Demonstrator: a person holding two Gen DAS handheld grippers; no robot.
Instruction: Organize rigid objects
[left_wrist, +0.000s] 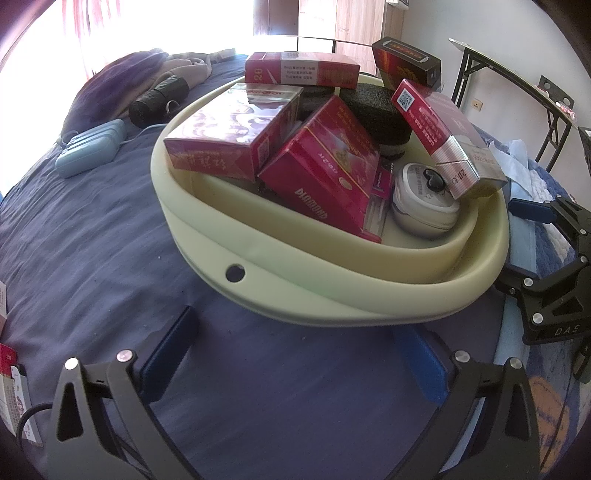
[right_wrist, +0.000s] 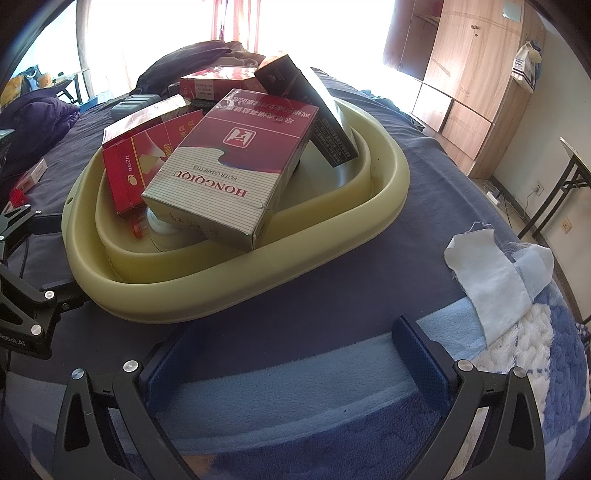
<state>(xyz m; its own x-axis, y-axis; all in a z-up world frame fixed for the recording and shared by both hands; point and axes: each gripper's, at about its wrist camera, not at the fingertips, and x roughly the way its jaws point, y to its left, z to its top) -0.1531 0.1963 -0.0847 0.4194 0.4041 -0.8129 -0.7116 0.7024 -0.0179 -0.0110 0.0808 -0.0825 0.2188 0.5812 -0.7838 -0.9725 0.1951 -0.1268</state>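
Note:
A pale green basin (left_wrist: 295, 295) sits on the bed, piled with rigid items. In the left wrist view it holds red cartons (left_wrist: 229, 129) (left_wrist: 325, 166) (left_wrist: 301, 70), a red-and-silver carton (left_wrist: 443, 136), a dark carton (left_wrist: 402, 59), a black sponge block (left_wrist: 376, 110) and a white round tin (left_wrist: 424, 206). My left gripper (left_wrist: 295, 362) is open just short of the basin's near rim, holding nothing. In the right wrist view the basin (right_wrist: 221, 295) shows the red-and-silver carton (right_wrist: 236, 166) on top. My right gripper (right_wrist: 295, 365) is open over a blue towel (right_wrist: 295, 380), also holding nothing.
A blue-grey case (left_wrist: 88, 151), a black roll (left_wrist: 159, 99) and clothes lie behind the basin. Loose cartons (left_wrist: 11, 387) (right_wrist: 29, 177) rest on the dark sheet. A white cloth (right_wrist: 491, 273) lies at the bed's right edge. A wardrobe (right_wrist: 461, 74) and a folding table (left_wrist: 517, 85) stand beyond.

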